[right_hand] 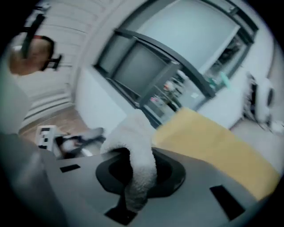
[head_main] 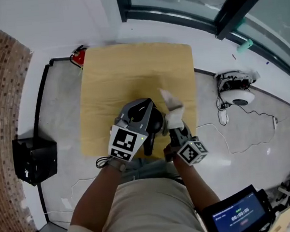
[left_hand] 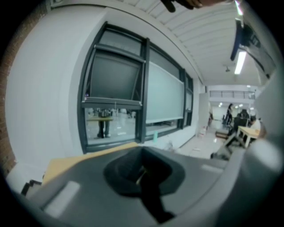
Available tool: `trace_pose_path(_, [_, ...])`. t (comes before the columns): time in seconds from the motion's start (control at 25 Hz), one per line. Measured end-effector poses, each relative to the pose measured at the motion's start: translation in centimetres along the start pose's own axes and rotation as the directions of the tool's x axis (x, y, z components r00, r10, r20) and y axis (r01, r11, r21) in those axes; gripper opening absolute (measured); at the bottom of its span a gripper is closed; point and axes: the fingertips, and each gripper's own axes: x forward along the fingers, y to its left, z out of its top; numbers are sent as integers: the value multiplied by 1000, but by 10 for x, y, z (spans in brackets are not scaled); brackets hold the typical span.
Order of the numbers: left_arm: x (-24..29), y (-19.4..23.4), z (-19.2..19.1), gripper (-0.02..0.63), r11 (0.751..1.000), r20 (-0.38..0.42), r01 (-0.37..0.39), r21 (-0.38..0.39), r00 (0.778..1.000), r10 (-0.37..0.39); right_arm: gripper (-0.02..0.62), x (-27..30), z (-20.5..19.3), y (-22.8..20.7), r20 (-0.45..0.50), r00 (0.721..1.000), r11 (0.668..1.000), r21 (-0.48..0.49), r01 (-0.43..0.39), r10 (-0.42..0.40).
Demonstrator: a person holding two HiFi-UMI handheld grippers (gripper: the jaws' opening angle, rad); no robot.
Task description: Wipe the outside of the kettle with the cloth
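My left gripper (left_hand: 141, 176) has its fingers closed on nothing. The right gripper's (right_hand: 135, 177) fingers pinch the white cloth (right_hand: 137, 146) beside the dark kettle (head_main: 156, 121), which stands near the table's (head_main: 131, 68) near edge.

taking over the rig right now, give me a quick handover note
Left gripper: shut, nothing seen in it, over the table's near edge.
Right gripper: shut on the white cloth.
Kettle: probably the dark rounded shape between the grippers, mostly hidden.
Done: cannot tell how much is wiped.
Left: likely press the cloth to the kettle's outside and wipe round.
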Motion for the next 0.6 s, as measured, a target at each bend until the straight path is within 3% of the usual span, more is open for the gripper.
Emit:
trace_pose_path(0.04, [0,0,0,-14,1000,2,4,-2,1000,-4,71,2,-21,-31,-95,991,989,104,108,-98])
trace_pose_path(0.08, [0,0,0,-14,1000,3,6,-3,1000,-6,71,0,-31,-38,-168,977,974,162,155,-128])
trace_pose_path(0.12, [0,0,0,-14,1000,4,8,-4,1000,-8,71,-6,-27,-21,-184,979,982,146,120,-92])
trace_pose_path(0.16, [0,-1,0,-14,1000,5,8,-4,1000,-8,71,-14,-14,11,-153,988,996,81,19,-7])
trace_pose_path(0.24, [0,-2,1,-14,1000,9,10,-1,1000,-10,71,-31,7,69,-70,978,979,-36,-201,198])
trace_pose_path(0.28, [0,-2,1,-14,1000,11,10,0,1000,-10,71,-34,4,73,-63,973,972,-64,-227,223])
trace_pose_path(0.36, [0,-1,0,-14,1000,13,10,-1,1000,-10,71,-31,-24,28,-162,985,996,-55,-76,66])
trace_pose_path(0.4, [0,-1,0,-14,1000,13,11,-3,1000,-11,71,-30,-38,8,-235,972,999,-38,10,-19])
trace_pose_path(0.44, [0,-3,-1,-14,1000,13,12,-5,1000,-12,71,-33,-39,11,-265,964,998,-52,22,-35])
trace_pose_path(0.48, [1,-4,0,-14,1000,15,13,-5,1000,-13,71,-38,-28,37,-240,971,992,-120,-50,20])
trace_pose_path(0.52, [1,-5,1,-14,1000,18,14,-6,1000,-14,71,-43,-14,76,-195,974,958,-234,-162,117])
trace_pose_path(0.56, [2,-4,2,-14,1000,21,15,-6,1000,-15,71,-47,-6,115,-168,962,890,-372,-262,213])
trace_pose_path(0.6, [2,-2,2,-14,1000,21,16,-6,1000,-16,71,-50,-7,144,-167,946,801,-504,-323,277])
